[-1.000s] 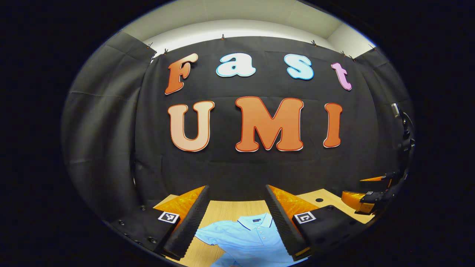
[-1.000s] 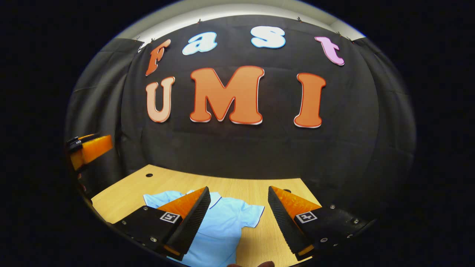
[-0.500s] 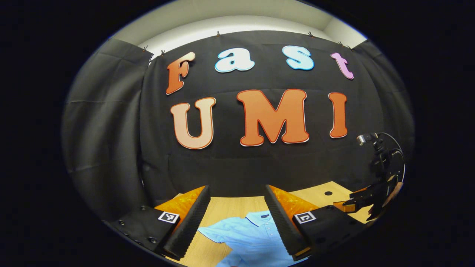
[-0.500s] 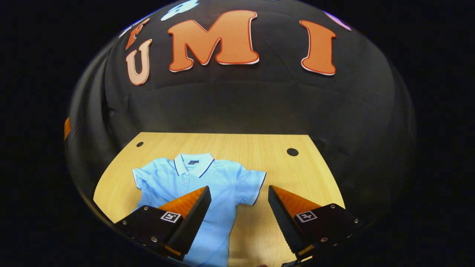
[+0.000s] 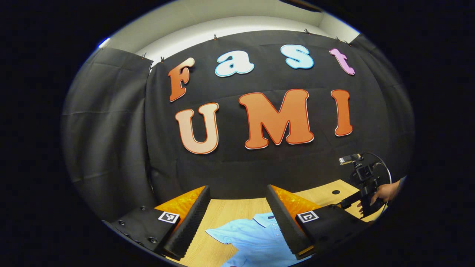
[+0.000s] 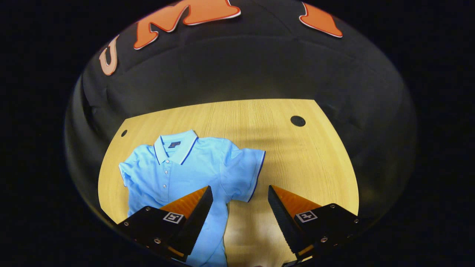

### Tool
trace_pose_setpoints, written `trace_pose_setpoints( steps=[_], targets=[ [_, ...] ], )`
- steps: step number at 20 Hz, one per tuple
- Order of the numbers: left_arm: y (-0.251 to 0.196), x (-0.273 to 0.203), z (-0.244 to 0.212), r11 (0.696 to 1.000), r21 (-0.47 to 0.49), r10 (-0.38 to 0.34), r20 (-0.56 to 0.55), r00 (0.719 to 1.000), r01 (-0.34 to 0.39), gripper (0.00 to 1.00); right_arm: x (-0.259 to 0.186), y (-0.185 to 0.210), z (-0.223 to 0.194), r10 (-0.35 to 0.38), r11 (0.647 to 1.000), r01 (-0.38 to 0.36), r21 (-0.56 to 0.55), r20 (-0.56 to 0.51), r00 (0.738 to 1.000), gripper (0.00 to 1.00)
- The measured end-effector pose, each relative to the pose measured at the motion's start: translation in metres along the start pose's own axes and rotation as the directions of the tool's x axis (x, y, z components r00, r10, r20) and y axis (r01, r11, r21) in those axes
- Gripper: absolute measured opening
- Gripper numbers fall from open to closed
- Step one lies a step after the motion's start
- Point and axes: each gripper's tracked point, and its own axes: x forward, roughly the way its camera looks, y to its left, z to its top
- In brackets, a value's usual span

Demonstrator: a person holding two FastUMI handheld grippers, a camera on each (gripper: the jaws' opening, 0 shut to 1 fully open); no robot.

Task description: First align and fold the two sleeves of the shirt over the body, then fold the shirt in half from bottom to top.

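One shirt (image 6: 185, 167) flat, collar (image 6: 174, 142) toward wall, unfolded.

**Right gripper tips down toward the shirt**

In the right gripper view the table (image 6: 315, 155) now takes up much more of the frame than a second ago, its far edge risen toward the upper middle; the shirt (image 6: 185, 167), then a strip low behind the fingers, now shows collar and both sleeves at lower left; the right gripper (image 6: 239, 194), jaws apart, has sunk at the right edge of the left gripper view, where a hand (image 5: 386, 193) now shows.
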Motion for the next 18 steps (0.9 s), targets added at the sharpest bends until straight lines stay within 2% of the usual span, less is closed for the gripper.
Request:
trace_pose_setpoints(
  steps=[3, 9, 10, 11, 18],
  targets=[
    [0.005, -0.002, -0.003, 0.999, 0.018, 0.033, -0.020, 0.999, -0.033, 1.00, 0.023, 0.003, 0.004, 0.014, 1.000, -0.014, 0.010, -0.071, 0.997, 0.92],
    [0.018, 0.002, -0.009, 0.996, 0.020, 0.088, -0.044, 0.995, -0.087, 1.00, 0.053, -0.005, 0.009, -0.002, 0.999, 0.009, 0.042, -0.181, 0.984, 0.89],
    [0.019, 0.003, -0.010, 0.995, 0.021, 0.095, -0.048, 0.994, -0.094, 1.00, 0.058, -0.005, 0.009, 0.003, 0.998, 0.008, 0.058, -0.200, 0.980, 0.95],
    [0.020, 0.005, -0.012, 0.995, 0.021, 0.101, -0.052, 0.994, -0.100, 1.00, 0.062, -0.006, 0.008, 0.009, 0.997, 0.007, 0.076, -0.218, 0.976, 0.88],
    [0.018, 0.010, -0.013, 0.992, 0.028, 0.125, -0.062, 0.990, -0.124, 0.99, 0.094, -0.014, -0.007, -0.017, 0.994, 0.046, 0.094, -0.287, 0.958, 0.81]
  ],
)
